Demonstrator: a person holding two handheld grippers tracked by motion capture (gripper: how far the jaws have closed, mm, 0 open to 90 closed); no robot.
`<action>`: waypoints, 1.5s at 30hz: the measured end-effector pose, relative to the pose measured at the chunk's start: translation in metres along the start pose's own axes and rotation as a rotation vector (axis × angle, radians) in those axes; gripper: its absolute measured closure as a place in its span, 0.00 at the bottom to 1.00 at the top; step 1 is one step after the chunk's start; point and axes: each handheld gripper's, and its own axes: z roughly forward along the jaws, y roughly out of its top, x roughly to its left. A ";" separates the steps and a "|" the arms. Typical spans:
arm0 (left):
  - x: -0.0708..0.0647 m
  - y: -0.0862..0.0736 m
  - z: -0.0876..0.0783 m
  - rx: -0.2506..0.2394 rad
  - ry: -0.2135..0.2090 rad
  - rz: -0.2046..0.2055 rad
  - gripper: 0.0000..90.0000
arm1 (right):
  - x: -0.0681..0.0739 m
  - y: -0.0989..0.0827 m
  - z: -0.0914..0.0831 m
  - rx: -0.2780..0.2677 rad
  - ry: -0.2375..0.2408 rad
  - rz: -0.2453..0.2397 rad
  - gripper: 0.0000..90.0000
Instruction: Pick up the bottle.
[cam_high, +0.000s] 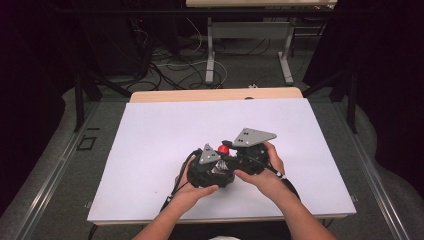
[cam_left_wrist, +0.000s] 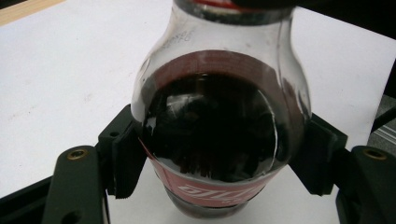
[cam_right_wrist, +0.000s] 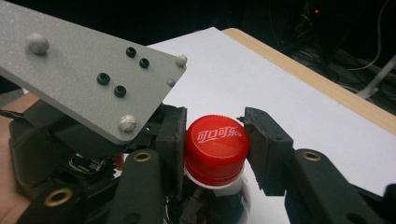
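White-topped table (cam_high: 165, 125) with wood edge, grey floor (cam_high: 55, 165) — tangled cables (cam_high: 175, 65), second table's legs (cam_high: 210, 50), dark surroundings

Lab — floor cables (cam_high: 170, 67), dark curtains (cam_high: 390, 75), white-topped table (cam_high: 165, 130).

I count one bottle (cam_left_wrist: 219, 140) of dark drink, with one red cap (cam_right_wrist: 215, 147) and one red label band. Two grippers are in my hands: the left gripper (cam_high: 209, 167) and the right gripper (cam_high: 245, 150), each with one grey plate on top. One white surface (cam_high: 165, 130) carries them. Two hands, two cables.
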 end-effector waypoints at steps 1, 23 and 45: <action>0.001 0.000 -0.001 0.015 -0.004 0.008 0.34 | -0.001 0.000 0.001 -0.004 0.011 0.006 0.67; 0.001 0.001 -0.005 0.004 0.000 0.005 0.34 | -0.008 0.000 0.000 -0.002 0.062 -0.068 0.58; -0.005 0.002 -0.004 0.010 -0.023 0.031 0.34 | -0.016 -0.001 0.008 -0.012 0.157 -0.045 0.67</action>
